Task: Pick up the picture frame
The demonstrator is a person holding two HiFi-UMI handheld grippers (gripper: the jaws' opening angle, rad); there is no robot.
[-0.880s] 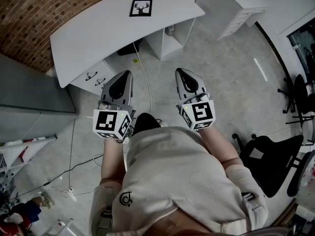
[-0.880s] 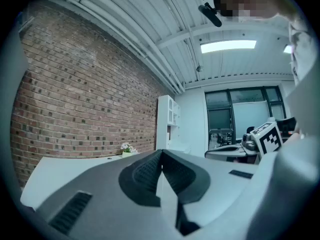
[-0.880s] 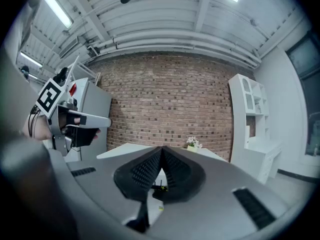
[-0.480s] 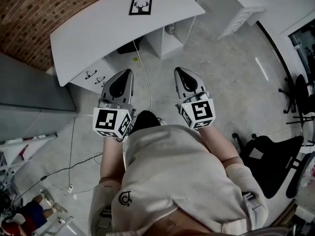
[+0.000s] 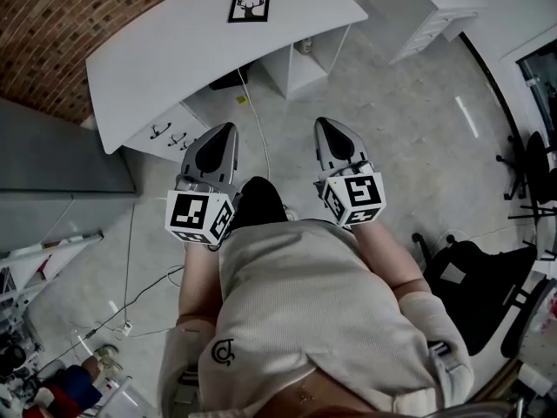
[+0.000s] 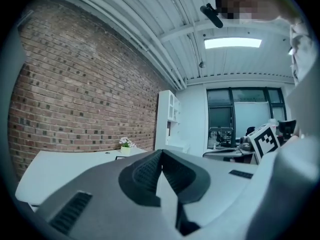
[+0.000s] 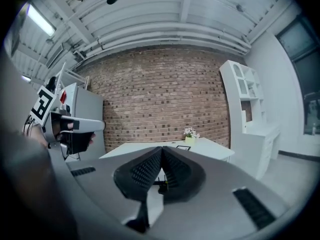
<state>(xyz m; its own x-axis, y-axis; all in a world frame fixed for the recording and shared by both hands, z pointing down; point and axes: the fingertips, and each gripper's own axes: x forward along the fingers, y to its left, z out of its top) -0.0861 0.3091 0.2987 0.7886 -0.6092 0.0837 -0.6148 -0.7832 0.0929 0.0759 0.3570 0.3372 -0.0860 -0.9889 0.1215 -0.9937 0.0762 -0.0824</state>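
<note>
The picture frame (image 5: 250, 7) is lying on the white desk (image 5: 157, 68) at twelve o'clock, well apart from both tools. The left gripper (image 5: 224, 132) and right gripper (image 5: 325, 126) are hanging clenched and empty (nothing between either pair of jaws), so approaching, opening, grasping and lifting are all waiting.

Dark shoe (image 5: 259, 203) stepped forward; right gripper (image 5: 327, 127) shifted slightly right; picture frame (image 5: 250, 7) seemingly higher.

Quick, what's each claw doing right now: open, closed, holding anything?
The left claw is closed, holding nothing.
The right claw is closed, holding nothing.
</note>
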